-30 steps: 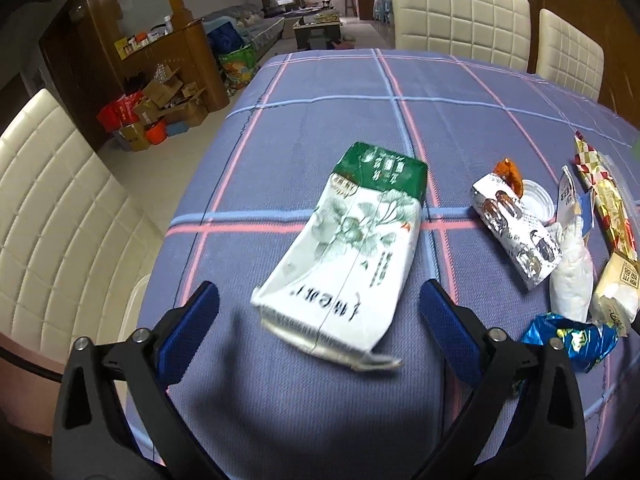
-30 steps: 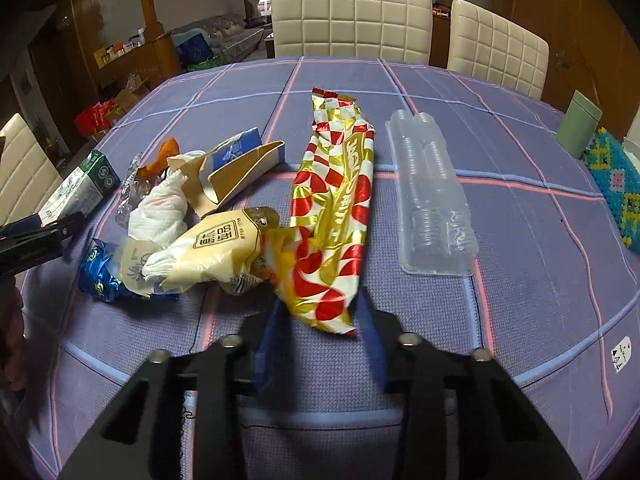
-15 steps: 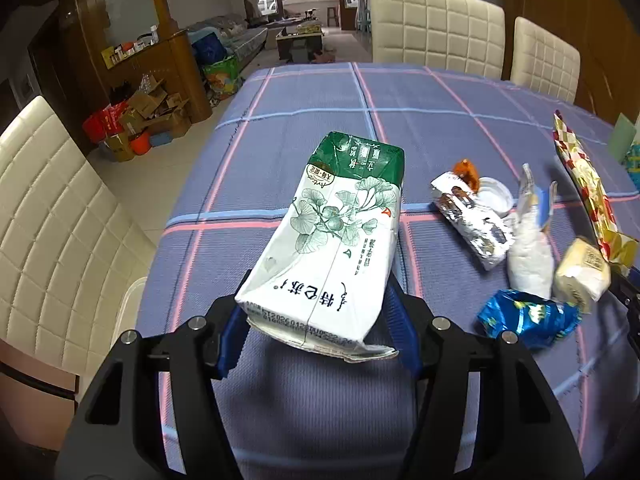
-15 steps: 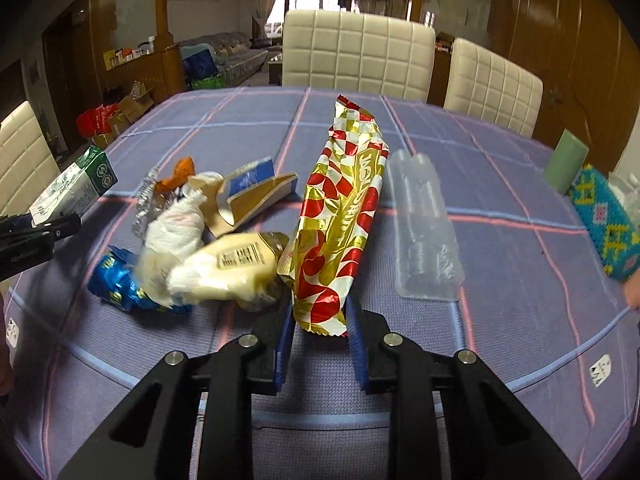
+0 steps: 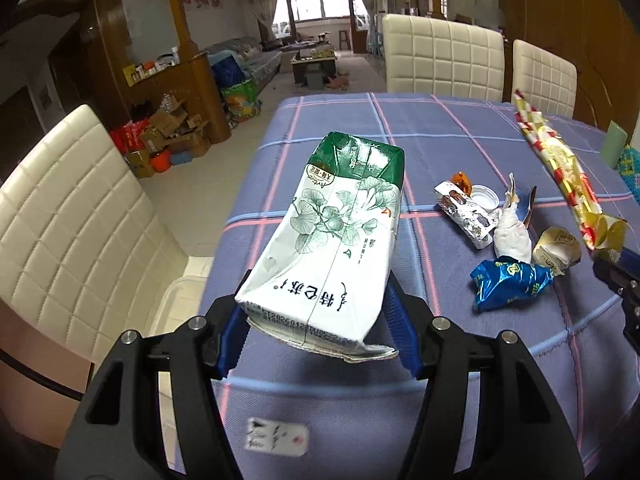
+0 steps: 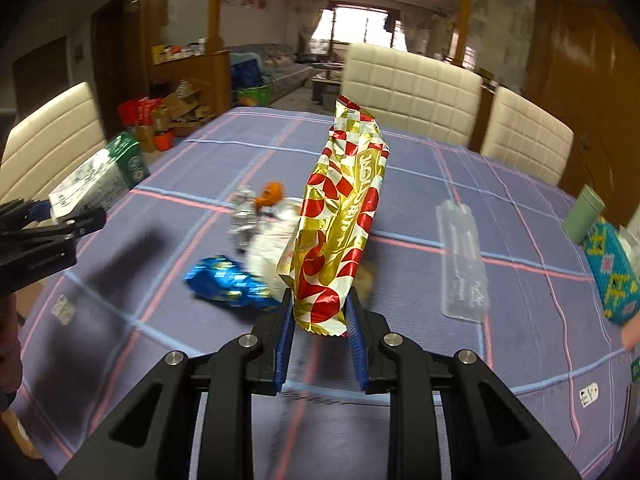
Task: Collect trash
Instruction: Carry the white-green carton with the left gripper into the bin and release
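Both grippers clamped: left gripper (image 5: 316,334) w/ carton (image 5: 336,236), right gripper (image 6: 320,332) w/ gold-red wrapper (image 6: 340,216); blue wrapper (image 6: 228,284) nearby.

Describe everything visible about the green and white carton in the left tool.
The carton is a crumpled paperboard drink box, white with green leaf drawings and dark printed script, with a dark green far end. Its near end is torn open and ragged. The left tool is shut on that near end, a blue finger pressing each side. It points away from the camera, far end tilted up, lifted off the plaid tablecloth. Nothing else touches it.
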Tool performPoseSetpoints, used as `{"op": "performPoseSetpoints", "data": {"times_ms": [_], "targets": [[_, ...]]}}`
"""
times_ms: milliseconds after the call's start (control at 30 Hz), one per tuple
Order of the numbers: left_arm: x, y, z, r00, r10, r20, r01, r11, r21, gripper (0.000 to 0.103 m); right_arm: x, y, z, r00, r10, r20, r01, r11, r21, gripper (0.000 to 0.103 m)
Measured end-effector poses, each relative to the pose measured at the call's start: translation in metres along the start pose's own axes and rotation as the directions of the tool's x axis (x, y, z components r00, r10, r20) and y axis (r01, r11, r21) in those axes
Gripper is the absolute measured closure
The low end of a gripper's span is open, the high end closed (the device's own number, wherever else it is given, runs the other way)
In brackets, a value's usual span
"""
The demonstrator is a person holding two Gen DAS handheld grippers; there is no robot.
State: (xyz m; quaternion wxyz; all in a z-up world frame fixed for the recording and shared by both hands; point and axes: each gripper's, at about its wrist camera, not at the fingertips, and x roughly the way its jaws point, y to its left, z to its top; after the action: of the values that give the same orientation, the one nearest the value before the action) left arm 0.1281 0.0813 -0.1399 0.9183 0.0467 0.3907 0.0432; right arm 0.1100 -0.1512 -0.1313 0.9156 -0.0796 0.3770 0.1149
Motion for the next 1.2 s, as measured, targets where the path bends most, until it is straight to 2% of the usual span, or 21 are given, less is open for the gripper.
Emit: {"op": "performPoseSetpoints", "data": {"times_ms": [267, 567, 833, 1200], "targets": [[-0.025, 0.028, -0.017, 0.999, 0.035, 0.018, -0.034, 0.998, -0.043, 0.041, -0.005, 0.050, 0.008, 0.994, 0.113, -0.012, -0.114, 0.989, -0.093, 0.079], [-0.040, 0.074, -0.039, 0.997, 0.083, 0.001, -0.082, 0.988, -0.133, 0.041, -0.006, 0.104, 0.020, 0.981, 0.195, -0.018, -0.195, 0.960, -0.201, 0.079], [-0.044, 0.116, -0.054, 0.989, 0.147, -0.022, -0.148, 0.969, -0.198, 0.041, -0.001, 0.156, 0.026, 0.963, 0.267, -0.032, -0.264, 0.921, -0.287, 0.079], [-0.034, 0.155, -0.070, 0.977, 0.198, -0.075, -0.211, 0.944, -0.254, 0.041, 0.013, 0.199, 0.034, 0.942, 0.328, -0.070, -0.330, 0.873, -0.360, 0.079]]}}
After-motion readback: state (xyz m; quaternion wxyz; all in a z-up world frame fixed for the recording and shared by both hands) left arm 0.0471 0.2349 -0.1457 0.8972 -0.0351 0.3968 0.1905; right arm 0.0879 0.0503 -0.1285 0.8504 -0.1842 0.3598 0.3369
